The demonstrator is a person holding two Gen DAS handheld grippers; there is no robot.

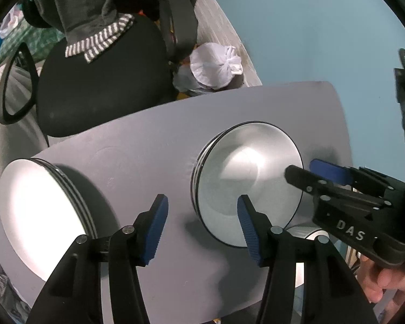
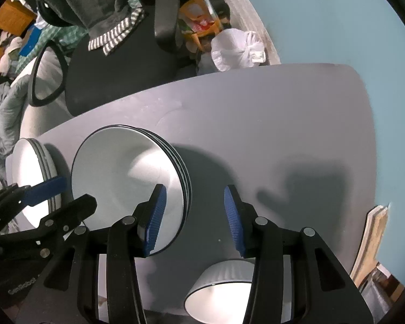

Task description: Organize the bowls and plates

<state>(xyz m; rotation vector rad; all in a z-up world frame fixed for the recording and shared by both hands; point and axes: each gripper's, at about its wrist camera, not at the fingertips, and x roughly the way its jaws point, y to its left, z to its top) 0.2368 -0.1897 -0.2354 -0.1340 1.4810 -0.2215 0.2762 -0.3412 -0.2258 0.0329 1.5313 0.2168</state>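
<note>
A stack of white plates with dark rims sits on the grey table; it shows in the right wrist view too. A second stack of white plates lies at the table's left end. A white ribbed bowl stands at the near edge. My left gripper is open and empty between the two stacks. My right gripper is open and empty, just right of the middle stack; it also shows in the left wrist view.
A black office chair with a grey garment draped on it stands behind the table. A white plastic bag lies on the floor by the blue wall. Flat boards lean at the table's right.
</note>
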